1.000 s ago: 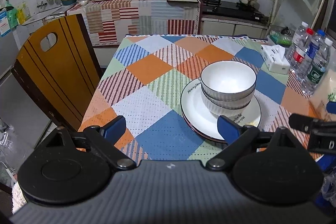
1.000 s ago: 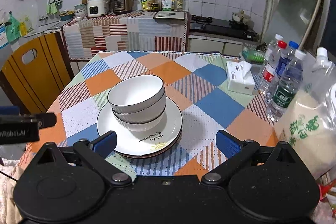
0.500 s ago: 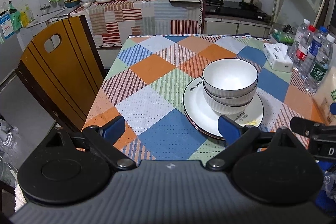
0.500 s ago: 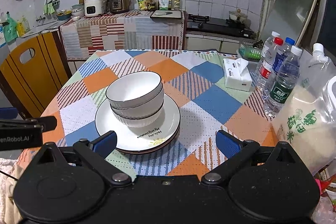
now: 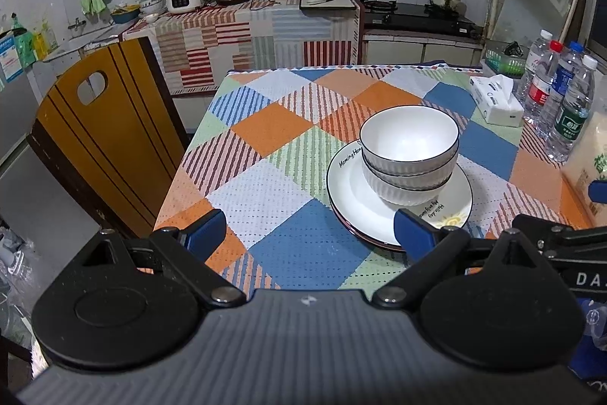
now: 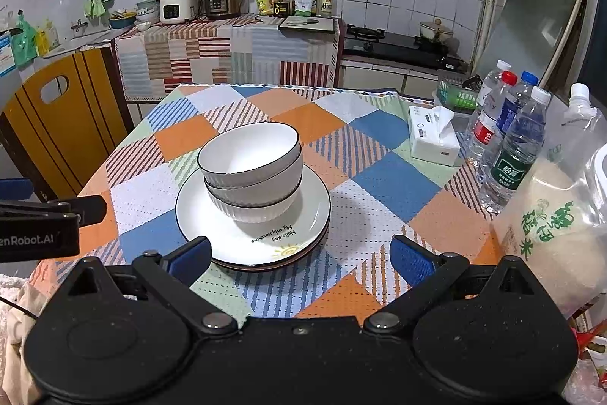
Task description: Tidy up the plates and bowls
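Two white ribbed bowls with dark rims [image 5: 409,150] [image 6: 250,166] are nested and stand on stacked white plates [image 5: 453,211] [image 6: 299,234] on the checked tablecloth. My left gripper [image 5: 309,232] hangs open near the table's front edge, left of the plates, with nothing between its blue fingers. The right gripper [image 6: 299,259] is open too, just in front of the plates, also holding nothing. Each gripper's black body shows at the edge of the other's view.
A tissue pack [image 6: 432,135], several water bottles [image 6: 512,147] and a bag of rice [image 6: 550,226] line the table's right side. A wooden chair [image 5: 98,139] stands at the left. Counters with appliances run along the back wall.
Both grippers have drawn back and risen slightly from the stack. The bowls and plates have not moved. Both stay open.
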### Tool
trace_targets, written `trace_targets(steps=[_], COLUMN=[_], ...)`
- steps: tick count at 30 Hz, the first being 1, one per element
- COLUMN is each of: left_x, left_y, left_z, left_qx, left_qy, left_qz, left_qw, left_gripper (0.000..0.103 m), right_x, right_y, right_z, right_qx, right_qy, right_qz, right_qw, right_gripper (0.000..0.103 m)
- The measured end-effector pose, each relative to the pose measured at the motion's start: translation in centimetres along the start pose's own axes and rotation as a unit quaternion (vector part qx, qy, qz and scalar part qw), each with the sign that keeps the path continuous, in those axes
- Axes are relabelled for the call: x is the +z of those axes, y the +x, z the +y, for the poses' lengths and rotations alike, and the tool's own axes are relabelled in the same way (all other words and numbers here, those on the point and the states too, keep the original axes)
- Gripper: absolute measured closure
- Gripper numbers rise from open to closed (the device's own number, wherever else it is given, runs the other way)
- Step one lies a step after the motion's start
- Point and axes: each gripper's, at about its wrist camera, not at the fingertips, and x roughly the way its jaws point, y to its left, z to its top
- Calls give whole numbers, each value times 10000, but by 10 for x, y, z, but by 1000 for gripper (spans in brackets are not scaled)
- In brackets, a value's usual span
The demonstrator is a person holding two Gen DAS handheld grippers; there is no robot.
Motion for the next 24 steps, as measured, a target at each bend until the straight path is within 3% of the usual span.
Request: trace_targets(steps=[24], left_x=[0], left_y=[-4], left_z=[-1], left_qx=[-19], left_qy=[6], left_qz=[-63], left_qw=[10000], left_gripper=[7], right_x=[-1], right_y=[2], right_z=[0], right_qx=[-72], right_qy=[-58], right_qz=[37], right_qw=[10000], right_gripper=[2])
